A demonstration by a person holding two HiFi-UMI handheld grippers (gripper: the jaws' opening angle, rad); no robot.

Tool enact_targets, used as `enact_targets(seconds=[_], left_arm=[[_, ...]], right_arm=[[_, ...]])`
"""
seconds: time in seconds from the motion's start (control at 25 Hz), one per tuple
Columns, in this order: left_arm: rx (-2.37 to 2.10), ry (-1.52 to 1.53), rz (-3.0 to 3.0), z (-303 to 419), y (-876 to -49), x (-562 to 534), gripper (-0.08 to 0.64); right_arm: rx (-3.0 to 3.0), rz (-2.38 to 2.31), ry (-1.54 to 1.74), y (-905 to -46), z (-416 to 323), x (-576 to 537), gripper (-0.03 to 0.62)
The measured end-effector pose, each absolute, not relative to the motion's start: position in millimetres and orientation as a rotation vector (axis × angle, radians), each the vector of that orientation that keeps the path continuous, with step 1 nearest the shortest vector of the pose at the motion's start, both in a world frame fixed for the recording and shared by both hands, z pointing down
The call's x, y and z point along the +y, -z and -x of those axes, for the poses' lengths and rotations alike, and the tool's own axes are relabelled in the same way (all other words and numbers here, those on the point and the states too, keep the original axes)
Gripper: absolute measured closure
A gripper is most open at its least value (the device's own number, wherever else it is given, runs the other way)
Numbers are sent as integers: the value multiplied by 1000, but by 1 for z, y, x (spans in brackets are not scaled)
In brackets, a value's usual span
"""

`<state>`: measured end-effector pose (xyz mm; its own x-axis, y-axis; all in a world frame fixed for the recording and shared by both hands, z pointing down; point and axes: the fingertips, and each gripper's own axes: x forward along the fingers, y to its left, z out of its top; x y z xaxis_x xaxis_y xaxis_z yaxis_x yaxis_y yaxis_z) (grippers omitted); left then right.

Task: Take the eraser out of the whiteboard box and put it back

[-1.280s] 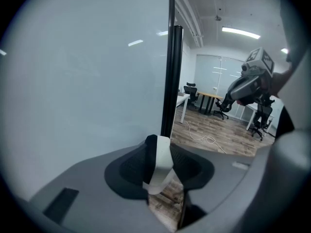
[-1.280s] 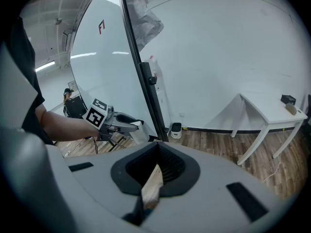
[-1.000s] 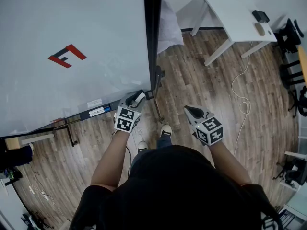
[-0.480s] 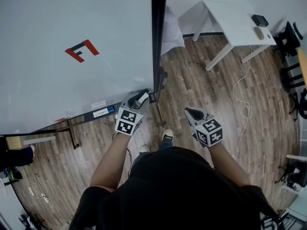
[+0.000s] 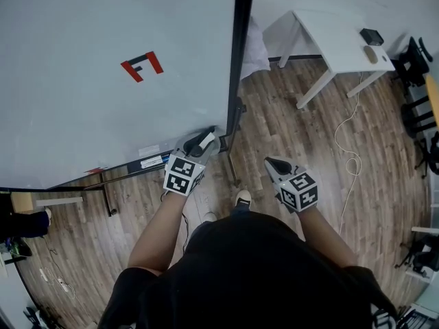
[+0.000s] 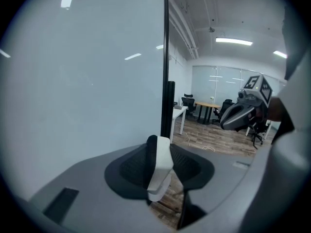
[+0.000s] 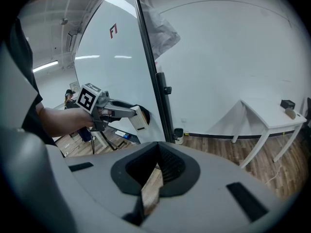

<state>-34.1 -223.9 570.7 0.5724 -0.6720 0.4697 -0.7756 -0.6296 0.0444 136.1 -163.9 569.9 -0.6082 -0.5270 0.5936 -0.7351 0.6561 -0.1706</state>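
Note:
My left gripper (image 5: 201, 144) is shut on the eraser (image 5: 206, 140), a white block with a black felt side. It holds it up at the lower right corner of the whiteboard (image 5: 89, 108). The left gripper view shows the eraser (image 6: 163, 160) standing on end between the pads, close to the board face. The dark whiteboard box (image 5: 147, 162) runs along the board's bottom edge, left of and below the eraser. My right gripper (image 5: 276, 163) hangs over the wooden floor to the right, shut, with nothing in it. From the right gripper view, the eraser (image 7: 138, 118) sticks out of the left gripper (image 7: 127, 112).
The board's black frame post (image 5: 240, 60) stands just right of the left gripper. A white table (image 5: 339, 36) is at the back right, with a white cable (image 5: 346, 142) lying on the floor by it. Office chairs (image 5: 417, 53) line the right edge. The person's shoe (image 5: 241, 198) is below.
My left gripper has risen with the eraser, from beside the box up to the board's lower right corner. The right gripper has hardly shifted.

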Motion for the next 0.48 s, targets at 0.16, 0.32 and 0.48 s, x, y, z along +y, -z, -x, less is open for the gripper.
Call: enact_targets(seconds=[0.16, 0.32, 0.48], left_arm=[[-1208, -582, -2563, 44, -561, -220, 407], [-1228, -569, -2575, 57, -552, -214, 407], [-1246, -563, -2591, 69, -543, -205, 407]], right_arm=[[-2377, -982, -542, -568, -127, -161, 598], [-2376, -982, -537, -568, -118, -157, 598], [-2376, -984, -533, -567, -110, -151, 598]])
